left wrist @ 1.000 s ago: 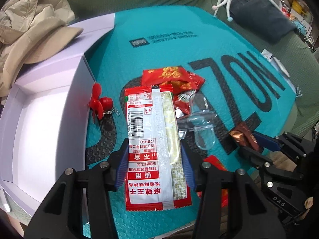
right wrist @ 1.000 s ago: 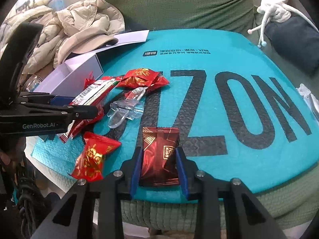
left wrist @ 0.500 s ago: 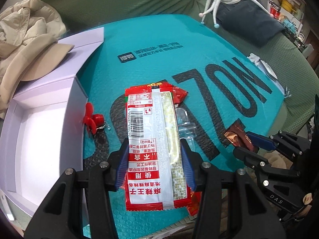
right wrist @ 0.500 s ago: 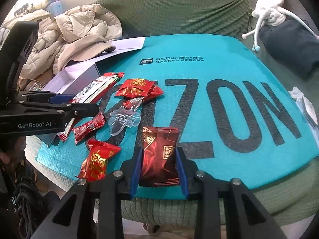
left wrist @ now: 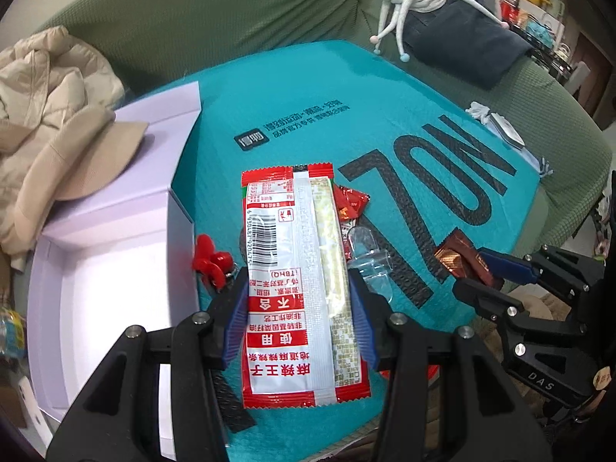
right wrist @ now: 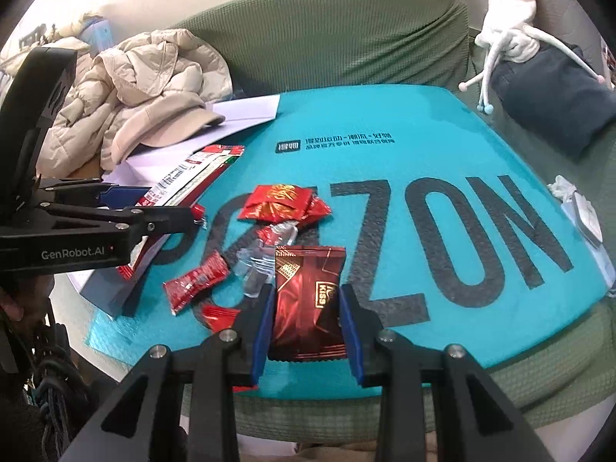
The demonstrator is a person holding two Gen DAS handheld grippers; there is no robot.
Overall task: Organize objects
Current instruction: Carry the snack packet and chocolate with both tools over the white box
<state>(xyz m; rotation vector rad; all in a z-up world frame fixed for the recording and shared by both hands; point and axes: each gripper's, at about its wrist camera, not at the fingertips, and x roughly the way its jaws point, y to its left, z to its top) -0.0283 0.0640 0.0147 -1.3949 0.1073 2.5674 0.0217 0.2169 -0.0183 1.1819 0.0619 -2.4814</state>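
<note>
My left gripper (left wrist: 296,304) is shut on a long red-and-white snack packet (left wrist: 296,269), held above the teal mat beside the open lavender box (left wrist: 115,269). The packet also shows in the right wrist view (right wrist: 184,184). My right gripper (right wrist: 306,308) is shut on a dark red chocolate wrapper (right wrist: 308,300), held above the mat's front edge; it shows in the left wrist view (left wrist: 462,258). On the mat lie red candy packets (right wrist: 281,202), a small red sachet (right wrist: 196,281), a clear plastic piece (right wrist: 261,261) and a red clip (left wrist: 211,261).
The teal mat (right wrist: 423,134) lies on a green sofa (right wrist: 327,38). A beige jacket and cap (right wrist: 154,96) rest left, partly on the box lid. A white plush toy on a dark cushion (right wrist: 546,69) sits back right. A small white item (right wrist: 585,215) lies at the mat's right edge.
Both grippers have lifted and pulled back with their packets. The left gripper has shifted toward the box, so the snacks on the mat look farther away.
</note>
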